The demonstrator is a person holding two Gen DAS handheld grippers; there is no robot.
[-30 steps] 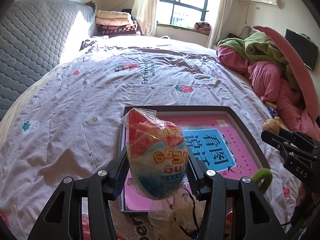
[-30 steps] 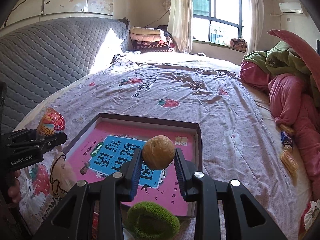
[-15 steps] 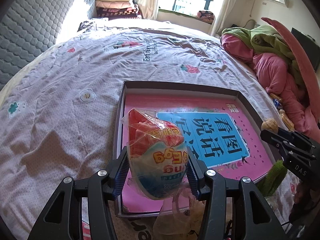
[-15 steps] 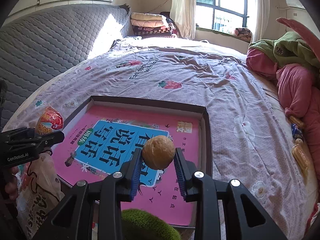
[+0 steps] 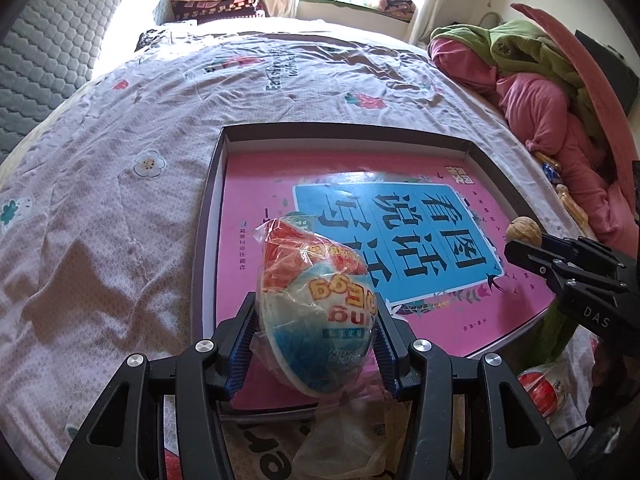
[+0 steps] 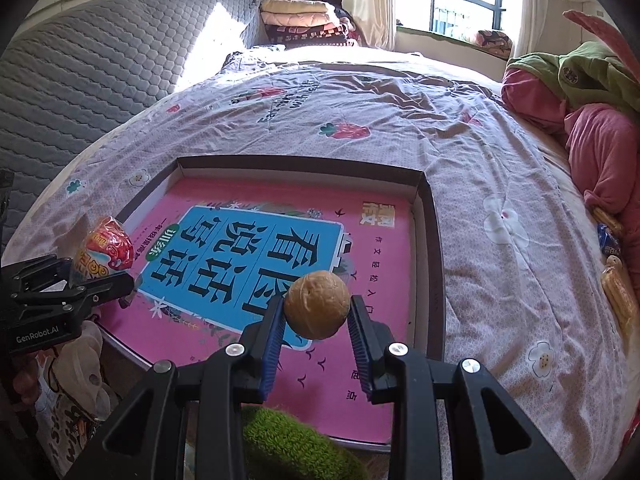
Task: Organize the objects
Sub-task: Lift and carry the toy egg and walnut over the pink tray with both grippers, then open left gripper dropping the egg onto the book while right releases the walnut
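Observation:
A shallow dark-rimmed box (image 5: 208,216) lies on the bed with a pink and blue book (image 5: 400,236) flat inside it; the box also shows in the right wrist view (image 6: 434,240). My left gripper (image 5: 316,340) is shut on a plastic-wrapped snack pack (image 5: 320,300), red on top and white-blue below, held over the box's near left corner. My right gripper (image 6: 316,312) is shut on a brown walnut (image 6: 318,304), held above the book's near right part. Each gripper shows in the other's view: the right one (image 5: 524,250), the left one (image 6: 100,276).
A green fuzzy thing (image 6: 296,448) and a printed plastic bag (image 6: 68,400) lie at the box's near edge. Pink and green bedding (image 5: 540,92) is heaped on the right, with small snack packets (image 6: 616,292) beside it. A grey quilted headboard (image 6: 100,68) stands at left.
Both grippers have moved forward over the box with their loads still held. The box and book now fill more of both views.

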